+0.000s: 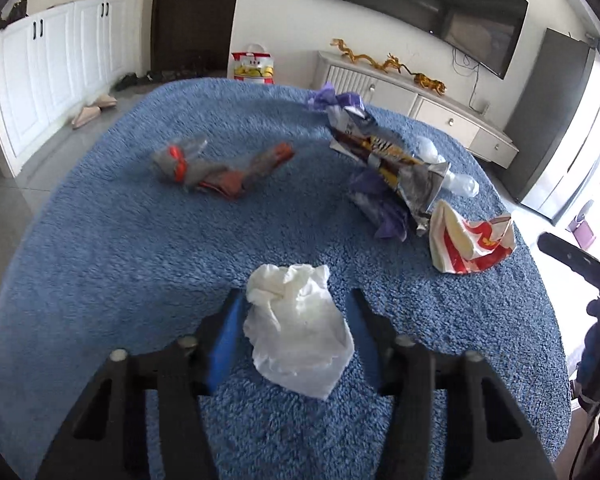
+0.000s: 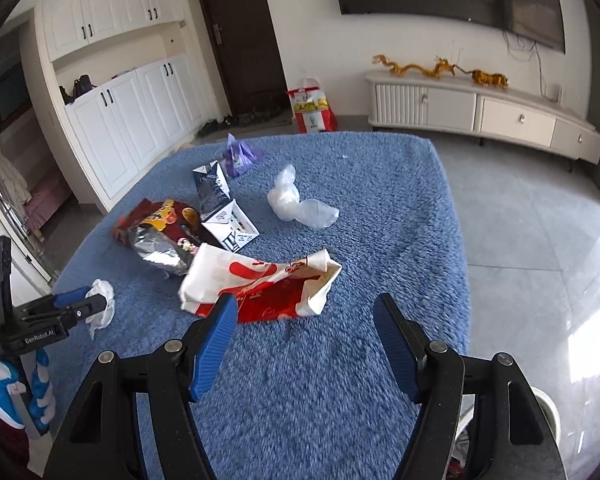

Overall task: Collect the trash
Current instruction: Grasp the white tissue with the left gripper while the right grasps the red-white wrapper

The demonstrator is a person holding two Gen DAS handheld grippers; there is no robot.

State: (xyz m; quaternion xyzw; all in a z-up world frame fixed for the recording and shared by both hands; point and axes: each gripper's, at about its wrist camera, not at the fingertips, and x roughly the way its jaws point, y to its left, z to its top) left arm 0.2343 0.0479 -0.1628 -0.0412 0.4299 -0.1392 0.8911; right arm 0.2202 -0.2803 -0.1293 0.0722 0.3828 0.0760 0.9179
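Your left tool (image 1: 296, 322) is straddling the white tissue (image 1: 298, 330), fingers apart; your right tool (image 2: 304, 336) is hovering spread above the table (image 2: 380, 200).

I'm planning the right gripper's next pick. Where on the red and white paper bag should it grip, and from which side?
Grip the raised, open cream rim of the red and white paper bag at its right end, coming from the near side, probably slightly above. That edge stands up off the blue rug, so a finger can likely slip under it. The right gripper is open and faces the bag.
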